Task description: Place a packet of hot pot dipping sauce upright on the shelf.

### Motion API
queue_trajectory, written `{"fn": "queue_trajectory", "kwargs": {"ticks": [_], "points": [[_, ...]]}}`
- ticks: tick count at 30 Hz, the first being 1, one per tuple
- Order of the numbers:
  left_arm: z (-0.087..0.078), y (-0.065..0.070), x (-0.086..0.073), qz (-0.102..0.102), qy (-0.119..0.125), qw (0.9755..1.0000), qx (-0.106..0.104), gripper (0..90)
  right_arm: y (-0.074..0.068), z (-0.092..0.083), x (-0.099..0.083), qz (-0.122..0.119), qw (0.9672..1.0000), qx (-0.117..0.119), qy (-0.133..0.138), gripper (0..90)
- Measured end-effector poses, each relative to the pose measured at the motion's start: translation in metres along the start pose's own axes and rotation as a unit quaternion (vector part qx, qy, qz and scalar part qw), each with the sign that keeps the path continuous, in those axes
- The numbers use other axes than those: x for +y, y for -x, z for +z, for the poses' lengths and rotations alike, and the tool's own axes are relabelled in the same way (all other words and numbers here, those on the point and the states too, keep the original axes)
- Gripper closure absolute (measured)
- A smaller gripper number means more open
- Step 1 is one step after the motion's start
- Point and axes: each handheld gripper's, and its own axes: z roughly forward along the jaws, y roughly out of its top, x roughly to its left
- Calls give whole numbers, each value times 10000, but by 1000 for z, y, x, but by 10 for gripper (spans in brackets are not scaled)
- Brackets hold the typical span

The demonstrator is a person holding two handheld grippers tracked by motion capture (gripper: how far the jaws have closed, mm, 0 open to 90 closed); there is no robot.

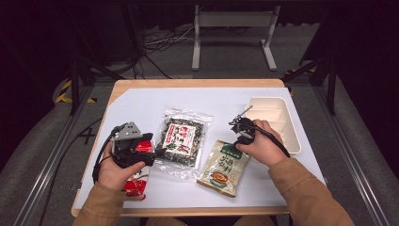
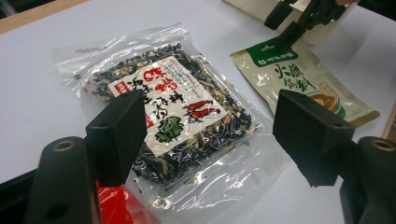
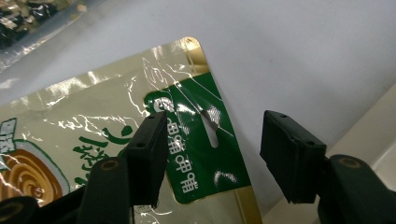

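A clear bag of dark dried flakes with a red-and-white label lies mid-table. My left gripper points at its near left edge. In the left gripper view the jaws stand open over the bag, with nothing between the pads. A beige pouch with a green header lies to the right of the bag. My right gripper hovers at the pouch's top end. Its jaws are open: one is over the green header, the other over bare table. A red packet lies under the left hand.
A white divided tray stands at the table's right edge, just beyond the right hand; its rim is close to the right jaw. The white table sheet ends at a wooden border. The right gripper also shows in the left gripper view.
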Motion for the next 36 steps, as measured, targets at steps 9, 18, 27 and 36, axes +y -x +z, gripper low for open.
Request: {"fn": "queue_trajectory", "kwargs": {"ticks": [9,18,27,36], "points": [[1,1,0,26,-12,10000,6,264,-1,7,2,265,9992,-12,-284,395],[1,1,0,31,-17,10000,15,263,-2,17,5,420,9982,-3,-425,320],[0,0,0,27,-6,10000,28,263,-4,22,5,461,9983,60,-352,321],[1,0,0,13,-16,10000,36,262,-4,12,1,413,9982,241,-358,474]]}}
